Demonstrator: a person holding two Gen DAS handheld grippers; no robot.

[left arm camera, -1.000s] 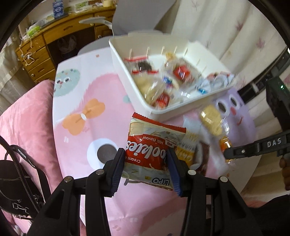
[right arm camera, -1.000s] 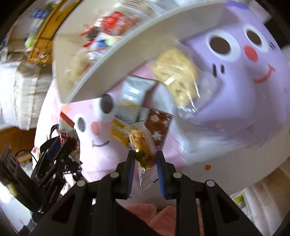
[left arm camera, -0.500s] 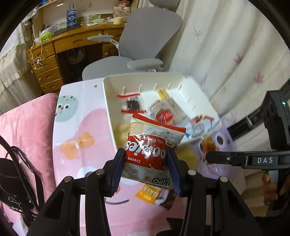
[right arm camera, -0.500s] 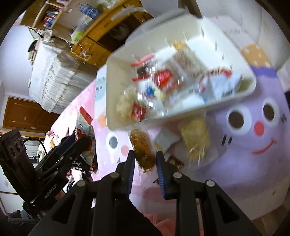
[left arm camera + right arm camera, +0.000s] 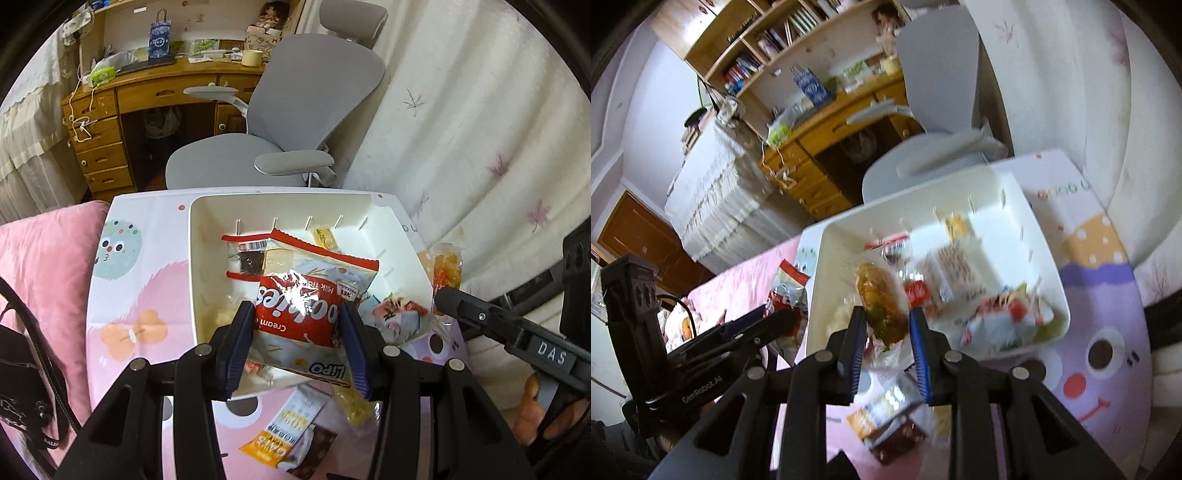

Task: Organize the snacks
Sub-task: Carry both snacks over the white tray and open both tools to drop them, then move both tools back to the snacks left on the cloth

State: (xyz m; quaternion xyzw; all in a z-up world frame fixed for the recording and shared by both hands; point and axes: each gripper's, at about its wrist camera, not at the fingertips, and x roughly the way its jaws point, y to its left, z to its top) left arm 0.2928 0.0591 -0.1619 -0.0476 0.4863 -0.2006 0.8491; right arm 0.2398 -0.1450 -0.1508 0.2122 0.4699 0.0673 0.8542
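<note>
Both tongs loaded above white rectangular plastic bin [image 5: 201,280] on table
Left tongs [image 5: 297,341] clamp red-and-white foil cookie packet [image 5: 314,295]; right tongs [image 5: 888,341], nearly closed, grip clear-wrapped brown pastry [image 5: 881,301]; both snacks hang over the bin

grey office chair [image 5: 280,122] | wooden desk [image 5: 147,96] behind it | pink cushion [image 5: 44,258] left | white curtain [image 5: 461,129] right
</note>
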